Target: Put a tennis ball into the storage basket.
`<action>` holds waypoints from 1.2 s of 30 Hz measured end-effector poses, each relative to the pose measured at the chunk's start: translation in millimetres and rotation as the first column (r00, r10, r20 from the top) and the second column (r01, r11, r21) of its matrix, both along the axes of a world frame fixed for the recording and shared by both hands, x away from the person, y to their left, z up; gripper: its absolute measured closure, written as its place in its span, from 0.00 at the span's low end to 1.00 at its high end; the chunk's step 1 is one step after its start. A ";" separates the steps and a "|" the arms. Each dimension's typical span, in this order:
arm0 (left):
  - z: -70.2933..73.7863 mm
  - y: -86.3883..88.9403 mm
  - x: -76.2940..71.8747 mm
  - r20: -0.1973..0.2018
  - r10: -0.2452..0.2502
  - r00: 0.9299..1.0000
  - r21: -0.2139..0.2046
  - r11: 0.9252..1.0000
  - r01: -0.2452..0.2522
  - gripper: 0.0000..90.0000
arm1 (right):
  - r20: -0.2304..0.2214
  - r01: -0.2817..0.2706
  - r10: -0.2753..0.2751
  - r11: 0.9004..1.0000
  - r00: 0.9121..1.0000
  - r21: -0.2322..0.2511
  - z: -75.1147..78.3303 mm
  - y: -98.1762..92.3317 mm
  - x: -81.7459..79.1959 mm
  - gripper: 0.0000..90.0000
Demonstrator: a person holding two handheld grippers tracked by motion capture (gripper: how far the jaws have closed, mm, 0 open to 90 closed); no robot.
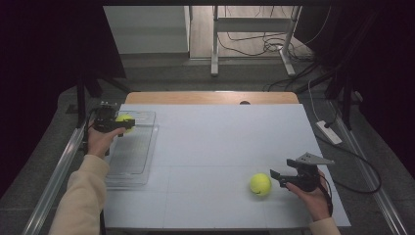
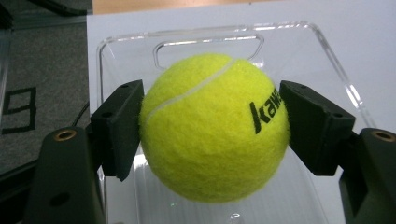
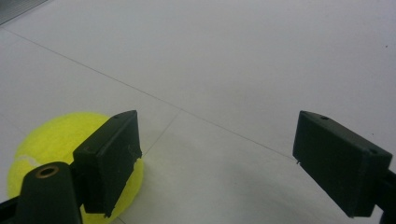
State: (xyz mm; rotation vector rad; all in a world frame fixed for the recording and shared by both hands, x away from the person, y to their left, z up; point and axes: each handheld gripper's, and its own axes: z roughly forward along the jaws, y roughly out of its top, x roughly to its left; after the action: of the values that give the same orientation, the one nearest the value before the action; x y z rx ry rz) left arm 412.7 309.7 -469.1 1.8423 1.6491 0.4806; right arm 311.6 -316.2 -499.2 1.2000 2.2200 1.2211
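Hands come in low from the near edge, one gripper each. Right gripper [image 1: 277,178] sits close to the near right corner of the table [image 1: 220,142], jaws spread wide with nothing between them. Just to its left lies a loose ball [image 1: 260,184] on the bare white top; in the right gripper view that ball [image 3: 56,149] peeks out behind one jaw, not between the pair, so a grab there needs a shift sideways first.

Farther off, at the far left edge, the left gripper [image 2: 212,126] is clamped on a second ball [image 2: 214,127], pads pressing its two sides right at the widest part. It hangs over the far end of a clear tray [image 2: 299,51], near the handle slot. Whether it touches the tray floor I can't tell.

Handling-wise: these balls look light and springy, with a fuzzy felt cover that gives the pads plenty of bite. Squeeze across the middle, as here; off-centre and it would likely squirt out. Let go and it may bounce or roll, though the tray walls should catch it.
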 end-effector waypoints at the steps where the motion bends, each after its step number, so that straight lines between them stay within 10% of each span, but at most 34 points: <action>1: -1.5 -0.4 1.1 -0.011 -0.003 1.000 0.005 1.000 0.003 0.30 | 0.000 0.000 0.000 1.000 1.000 0.000 0.0 0.0 0.0 0.17; 27: -6.9 -4.1 6.0 -0.027 0.000 1.000 0.029 1.000 0.001 0.28 | 0.000 0.000 0.000 1.000 1.000 -0.002 -0.7 -0.3 0.2 0.17; 36: 7.2 -3.0 -3.2 0.066 0.011 0.998 -0.025 1.000 -0.010 0.18 | 0.002 -0.001 0.001 1.000 1.000 -0.002 -0.5 -0.3 -0.2 0.17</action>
State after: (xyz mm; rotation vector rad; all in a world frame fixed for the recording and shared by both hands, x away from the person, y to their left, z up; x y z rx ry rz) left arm 409.5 306.7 -461.9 1.7817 1.6143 0.5178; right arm 311.4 -316.5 -499.6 1.1969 2.2201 1.2190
